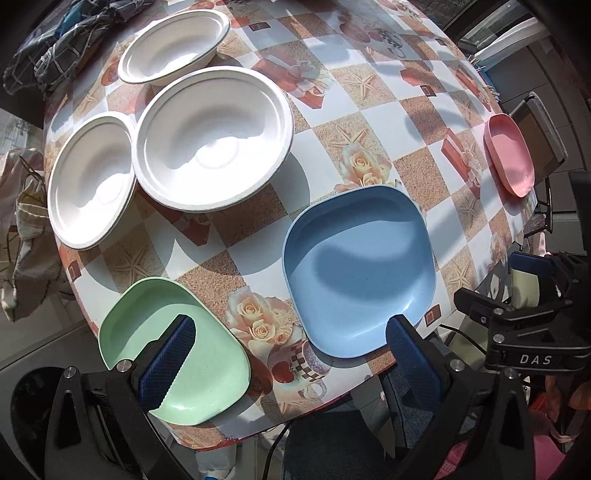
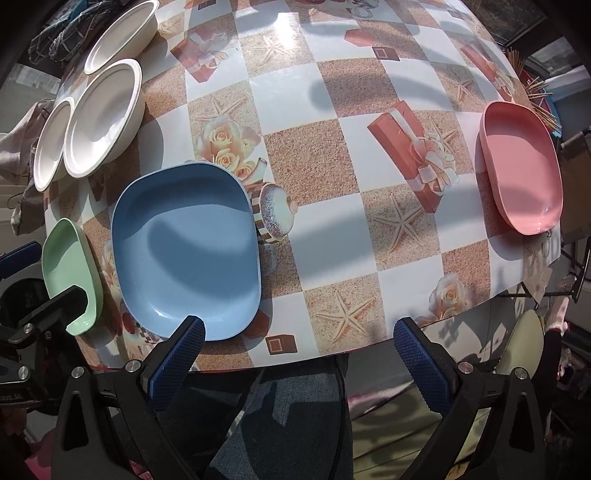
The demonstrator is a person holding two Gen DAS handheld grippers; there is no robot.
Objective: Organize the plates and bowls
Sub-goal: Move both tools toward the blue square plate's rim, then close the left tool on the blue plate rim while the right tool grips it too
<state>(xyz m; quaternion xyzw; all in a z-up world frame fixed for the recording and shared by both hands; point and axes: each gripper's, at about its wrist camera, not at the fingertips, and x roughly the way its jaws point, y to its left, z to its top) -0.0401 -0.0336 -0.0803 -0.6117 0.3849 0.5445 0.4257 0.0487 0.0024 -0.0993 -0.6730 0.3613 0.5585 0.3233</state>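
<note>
Three white bowls stand at the table's left: a large one (image 1: pixel 214 138) (image 2: pixel 105 116), one to its left (image 1: pixel 90 181) (image 2: pixel 51 144) and one behind (image 1: pixel 173 46) (image 2: pixel 120 35). A green plate (image 1: pixel 207 354) (image 2: pixel 68 262) lies at the front left, a blue plate (image 1: pixel 358 266) (image 2: pixel 188 251) beside it, a pink plate (image 1: pixel 511 153) (image 2: pixel 522 168) at the right edge. My left gripper (image 1: pixel 291 332) is open and empty above the front edge, between the green and blue plates. My right gripper (image 2: pixel 299 338) is open and empty at the front edge, right of the blue plate.
The table (image 2: pixel 325 158) has a patterned checkered cloth. Crumpled fabric (image 1: pixel 62 44) lies at the back left corner. A bundle of sticks (image 2: pixel 535 96) sits past the pink plate. A chair (image 1: pixel 543 129) stands beyond the right edge.
</note>
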